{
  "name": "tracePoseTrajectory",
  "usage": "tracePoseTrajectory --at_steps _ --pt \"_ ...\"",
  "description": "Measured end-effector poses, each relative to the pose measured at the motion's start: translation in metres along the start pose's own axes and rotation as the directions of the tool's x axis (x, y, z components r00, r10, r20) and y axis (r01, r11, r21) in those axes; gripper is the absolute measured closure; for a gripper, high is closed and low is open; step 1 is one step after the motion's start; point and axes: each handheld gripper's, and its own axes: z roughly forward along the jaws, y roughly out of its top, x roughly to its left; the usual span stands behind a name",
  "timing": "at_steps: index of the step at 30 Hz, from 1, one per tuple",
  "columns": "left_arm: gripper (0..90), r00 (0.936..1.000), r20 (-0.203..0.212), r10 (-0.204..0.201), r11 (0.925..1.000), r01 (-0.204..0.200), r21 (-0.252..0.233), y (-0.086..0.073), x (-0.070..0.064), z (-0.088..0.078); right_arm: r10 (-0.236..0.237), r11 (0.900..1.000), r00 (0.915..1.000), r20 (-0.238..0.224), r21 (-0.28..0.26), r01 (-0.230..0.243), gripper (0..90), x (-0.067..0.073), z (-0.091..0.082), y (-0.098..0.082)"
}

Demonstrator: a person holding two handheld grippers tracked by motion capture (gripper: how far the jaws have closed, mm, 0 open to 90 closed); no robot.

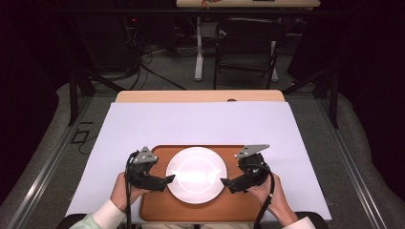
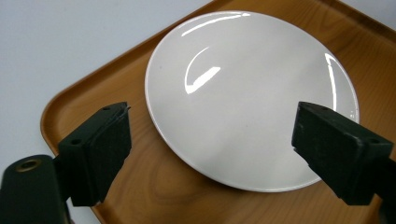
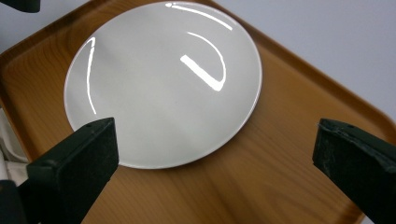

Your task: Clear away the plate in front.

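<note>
the near edge of the wooden tray (image 1: 157, 210) runs off the bottom of the high view between my forearms, and the middle of the white plate (image 1: 196, 175) is washed out there by glare, so i can't read its surface. in my left gripper (image 2: 210, 140) view the tray's near corner is cut off behind the jaws; in my right gripper (image 3: 215, 154) view a dark scrap at the far left corner is too cropped to name. the plate lies flat in the middle of the tray, which sits at the near side of the white sheet (image 1: 200, 124) covering the surface. being round, the plate has no long axis and points nowhere; the tray's long side runs left to right. my left gripper (image 1: 168, 180) hangs just left of the plate's rim and my right gripper (image 1: 224, 182) just right of it, tips facing each other across it. both pairs of jaws stand released and wide, with nothing pinched; the plate lies below and beyond them, not touched. beyond the far edge of the surface stand a dark chair (image 1: 248, 45) and a tangle of cables (image 1: 143, 57) on the floor, well apart from the tray.
</note>
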Motion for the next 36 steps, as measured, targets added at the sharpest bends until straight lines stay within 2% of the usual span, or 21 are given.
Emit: tracePoseTrajectory --at_steps 4,10,14,21,22,23,25,28,29,34,36 --pt "8.6 1.0000 -0.004 0.005 0.9998 -0.005 -0.021 0.001 -0.001 -0.008 -0.021 0.999 0.9997 0.016 -0.036 0.022 0.0 -0.002 -0.009 0.002" --pt "5.3 0.9997 -0.020 0.010 0.9997 -0.010 -0.023 -0.001 0.004 -0.016 -0.038 0.998 0.9986 0.036 -0.052 0.040 0.0 -0.006 -0.015 0.005" --pt "4.1 0.9991 -0.043 -0.002 0.9983 0.000 -0.058 -0.005 0.012 -0.030 -0.055 0.996 0.9969 0.055 -0.062 0.059 0.0 -0.007 -0.028 0.004" --pt "2.5 0.9968 -0.078 -0.018 0.9970 0.012 -0.077 -0.014 0.021 -0.046 -0.052 0.992 0.9947 0.089 -0.108 0.061 0.0 -0.009 -0.051 -0.005" --pt "2.5 0.9954 -0.089 -0.033 0.9964 0.026 -0.080 -0.019 0.025 -0.052 -0.041 0.991 0.9944 0.098 -0.121 0.053 0.0 -0.009 -0.059 -0.011" --pt "2.5 0.9954 -0.089 -0.033 0.9964 0.026 -0.080 -0.019 0.025 -0.052 -0.041 0.991 0.9944 0.098 -0.121 0.053 0.0 -0.009 -0.059 -0.011" --pt "2.4 0.9923 -0.104 -0.068 0.9926 0.057 -0.107 -0.029 0.031 -0.061 -0.038 0.989 0.9915 0.124 -0.136 0.054 0.0 -0.010 -0.069 -0.021" --pt "2.4 0.9912 -0.104 -0.081 0.9904 0.069 -0.120 -0.034 0.035 -0.066 -0.028 0.989 0.9888 0.146 -0.140 0.049 0.0 -0.011 -0.075 -0.029" --pt "2.2 0.9906 -0.103 -0.091 0.9899 0.078 -0.118 -0.041 0.037 -0.071 -0.011 0.988 0.9855 0.169 -0.150 0.037 0.0 -0.012 -0.080 -0.039" --pt "2.1 0.9887 -0.104 -0.108 0.9864 0.094 -0.135 -0.053 0.040 -0.075 0.019 0.989 0.9820 0.188 -0.148 0.009 0.0 -0.017 -0.084 -0.059" --pt "2.4 0.9881 -0.103 -0.115 0.9870 0.102 -0.125 -0.057 0.040 -0.075 0.036 0.989 0.9797 0.197 -0.148 -0.006 0.0 -0.018 -0.082 -0.067"
